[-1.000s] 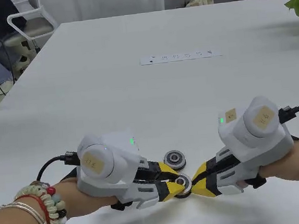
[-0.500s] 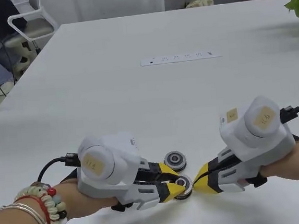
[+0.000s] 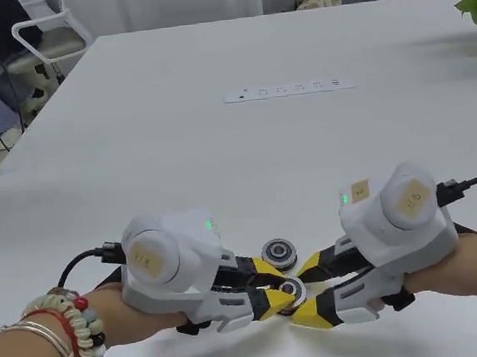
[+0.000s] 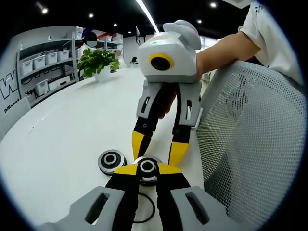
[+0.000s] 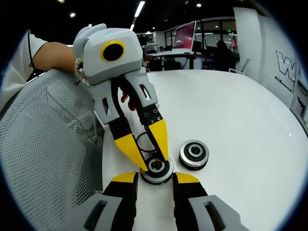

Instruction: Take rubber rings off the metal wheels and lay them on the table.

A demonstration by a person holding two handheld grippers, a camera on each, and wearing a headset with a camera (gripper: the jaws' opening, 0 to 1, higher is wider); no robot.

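Head view: small silver metal wheel sits on white table, pinched in left gripper. Right gripper jaws narrowly apart around it. Second metal wheel just beside. Thin black rubber ring flat under left jaws.

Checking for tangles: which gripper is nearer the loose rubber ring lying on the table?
Left. The rubber ring lies under the left gripper, between its jaws; the right gripper sits beyond the wheel.
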